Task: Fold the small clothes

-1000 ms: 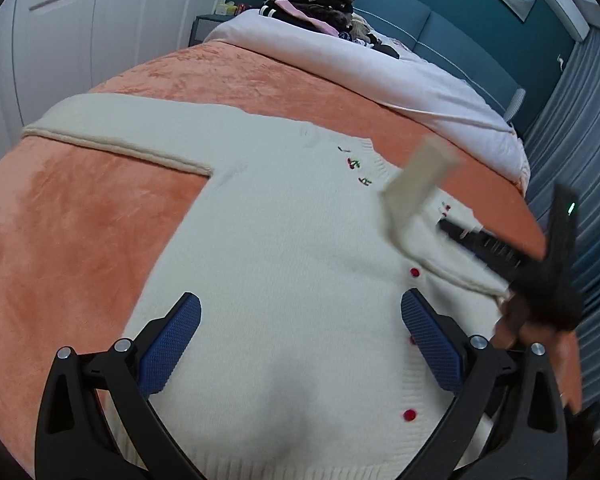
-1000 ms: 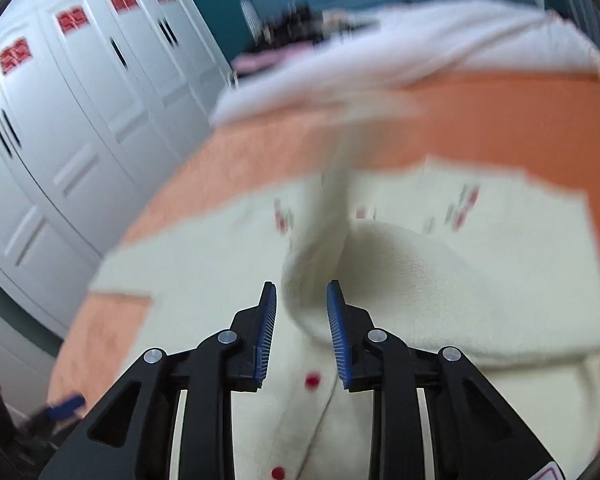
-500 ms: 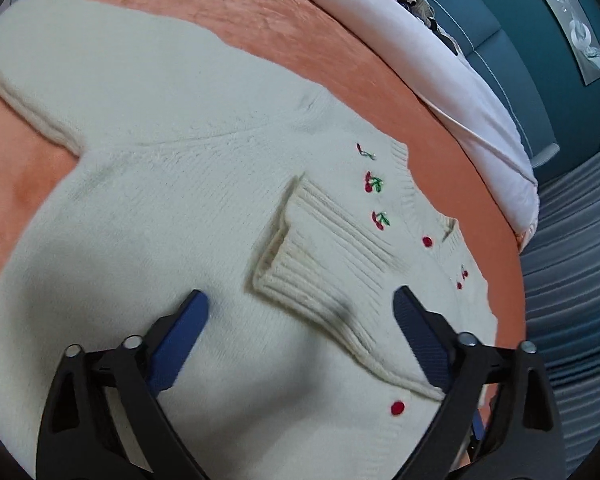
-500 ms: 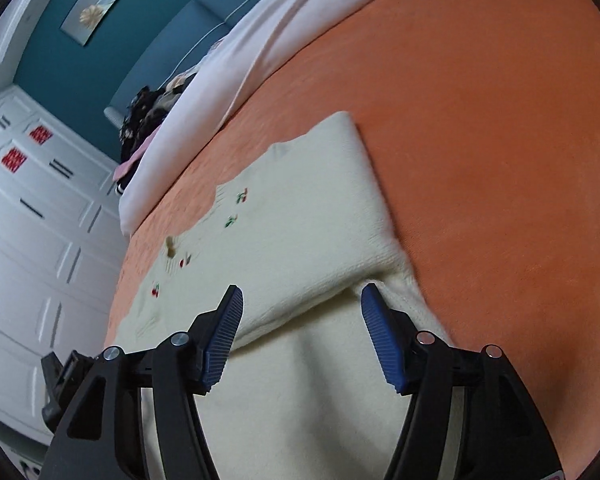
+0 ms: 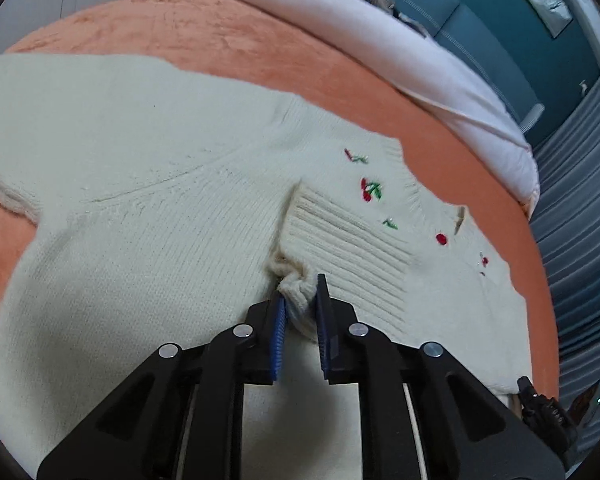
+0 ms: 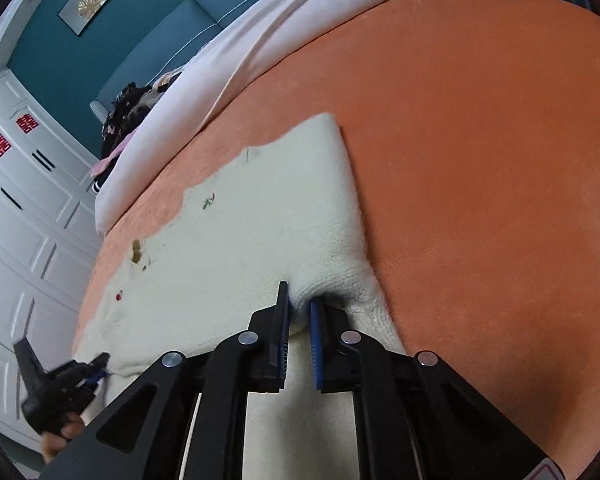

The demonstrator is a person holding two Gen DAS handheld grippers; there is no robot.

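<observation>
A cream knitted cardigan [image 5: 147, 208] lies spread flat, front up, on an orange blanket [image 6: 480, 152] covering the bed. Its knit is fine and even across the body, with a diagonal seam line running from the neck toward the armpit, and a small embroidered cherry [image 5: 371, 191] with green leaves sits just below the ribbed neckline. A round red button [image 5: 441, 239] shows at the front opening near the collar. One sleeve stretches out flat toward the left of the left wrist view; the other is folded across the chest, so its ribbed cuff [image 5: 340, 240] lies just under the cherry.

The left claw [image 5: 301, 300] is pinched narrow on the bunched corner of that cuff, the fabric gathered into a puckered lump between the blue pads [image 5: 277, 332]. The right claw [image 6: 298, 308] is likewise closed narrow on a fold of the cardigan at its edge beside the bare blanket. Beyond the blanket lies a white duvet [image 6: 267, 52], with a pile of dark clothes [image 6: 127, 116] by the teal headboard.
</observation>
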